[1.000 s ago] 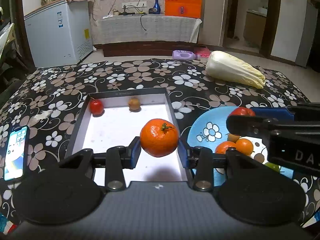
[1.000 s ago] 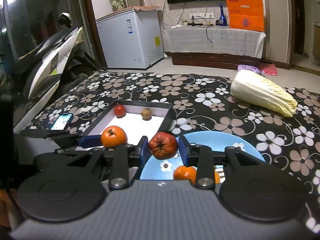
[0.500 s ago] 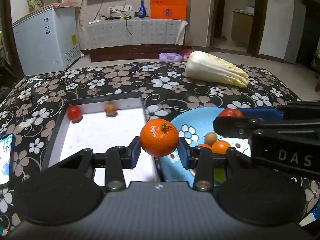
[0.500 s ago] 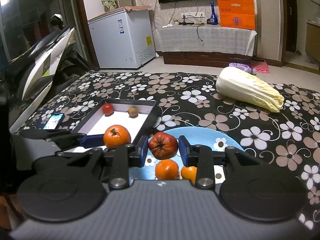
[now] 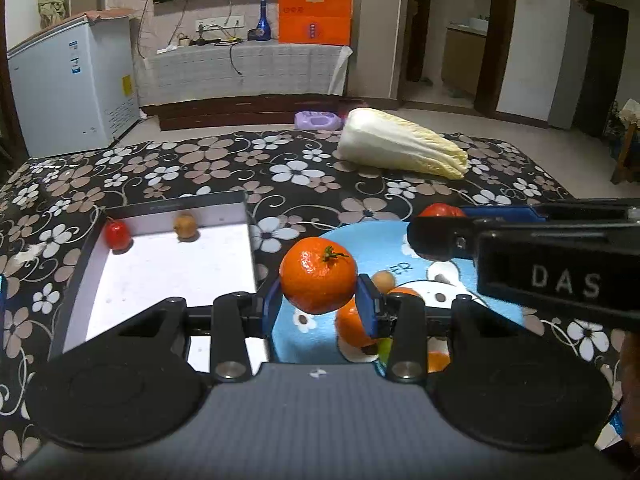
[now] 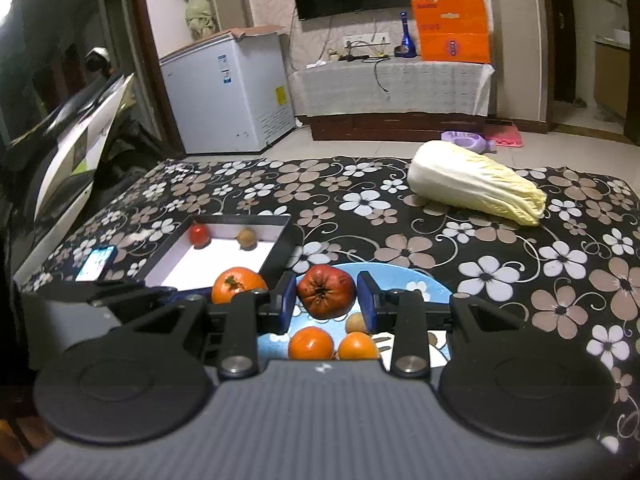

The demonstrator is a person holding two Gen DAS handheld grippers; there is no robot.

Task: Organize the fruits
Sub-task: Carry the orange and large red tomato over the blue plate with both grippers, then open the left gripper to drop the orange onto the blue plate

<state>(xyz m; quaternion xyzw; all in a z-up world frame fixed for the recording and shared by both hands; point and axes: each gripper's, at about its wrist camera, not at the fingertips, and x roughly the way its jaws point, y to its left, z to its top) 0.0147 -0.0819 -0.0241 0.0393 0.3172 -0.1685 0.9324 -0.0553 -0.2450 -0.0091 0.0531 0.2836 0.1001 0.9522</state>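
Observation:
My left gripper [image 5: 318, 304] is shut on a large orange [image 5: 318, 275] and holds it above the left part of the blue plate [image 5: 316, 338]. My right gripper [image 6: 326, 305] is shut on a dark red wrinkled fruit [image 6: 326, 291] above the same blue plate [image 6: 396, 272]. Two oranges [image 6: 311, 343] and a small brown fruit [image 6: 356, 323] lie on the plate. The black box with a white floor [image 5: 160, 272] holds a small red fruit [image 5: 117, 235] and a small brown fruit [image 5: 185, 226] at its far wall.
A napa cabbage [image 5: 400, 145] lies at the back right of the flowered tablecloth. A phone [image 6: 96, 262] lies left of the box. The right gripper's body [image 5: 560, 268] crosses the left wrist view over the plate's right side.
My left gripper has carried the orange rightward from over the box to over the blue plate. My right gripper has stayed over the plate with the red fruit, shifting a little.

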